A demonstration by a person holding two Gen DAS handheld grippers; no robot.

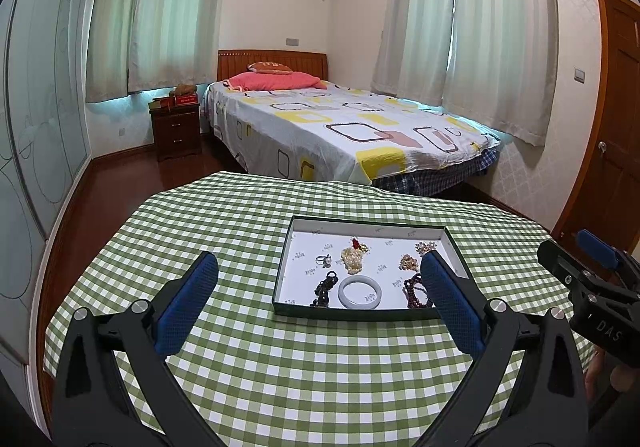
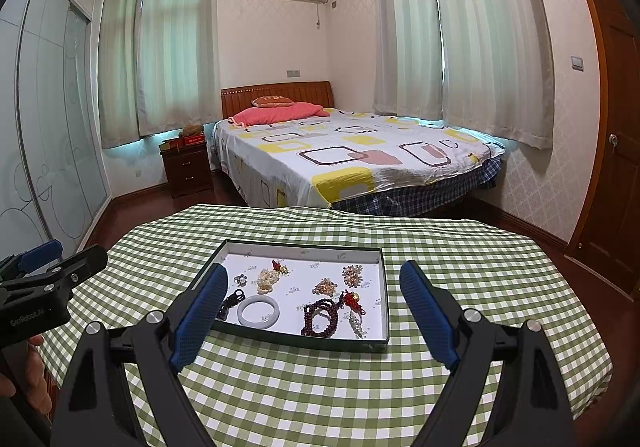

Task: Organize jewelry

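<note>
A shallow, dark-rimmed white-lined cardboard tray (image 2: pixel 382 287) on a green-and-white checked tablecloth (image 2: pixel 320 387) already holds every piece in view: a pale jade bangle (image 2: pixel 258 311), dark red bead strands (image 2: pixel 320 321), pearl clusters (image 2: pixel 267 279) and a small ring (image 2: pixel 240 279). The left gripper (image 1: pixel 320 287) and right gripper (image 2: pixel 312 295) hover wide open, holding nothing. Whether sorting is finished or pending, the scene cannot settle.

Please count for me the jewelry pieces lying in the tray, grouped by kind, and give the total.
White bangle: 1
Ring: 1
Dark bead bracelet: 1
Dark red bead strand with a red tassel: 1
Pale bead clusters: 3
Total in the tray: 7
A small pale piece beside the tassel is too unclear to count apart.
</note>
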